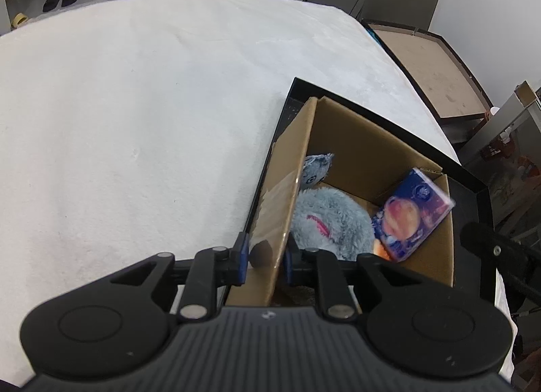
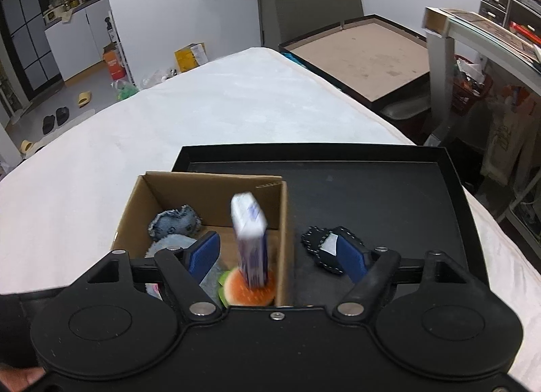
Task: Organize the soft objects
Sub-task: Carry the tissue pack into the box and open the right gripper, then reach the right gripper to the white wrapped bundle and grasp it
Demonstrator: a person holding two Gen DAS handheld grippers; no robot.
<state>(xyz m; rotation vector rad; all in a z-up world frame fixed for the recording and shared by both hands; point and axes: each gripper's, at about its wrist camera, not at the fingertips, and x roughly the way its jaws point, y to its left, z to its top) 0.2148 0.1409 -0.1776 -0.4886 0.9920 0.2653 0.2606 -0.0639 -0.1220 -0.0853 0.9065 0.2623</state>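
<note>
A cardboard box [image 1: 355,142] [image 2: 209,189] stands in a black tray [image 2: 372,196] [image 1: 487,196] on the white-covered surface. Inside lie a grey plush toy [image 1: 328,219] [image 2: 172,243], a denim soft piece [image 2: 175,223] [image 1: 316,167] and a burger toy [image 2: 248,290]. A blue tissue pack [image 2: 250,229] [image 1: 412,213] shows blurred above the burger toy, between my right gripper's fingers and free of both pads. My right gripper [image 2: 277,256] is open over the box. My left gripper [image 1: 265,262] is shut on the box's near side wall.
A black stitched soft piece [image 2: 321,246] lies in the tray beside the box. A second dark tray with a brown floor [image 2: 365,54] [image 1: 436,64] sits past the surface's right edge. Chairs and shelves stand behind. Slippers and bags lie on the floor at far left.
</note>
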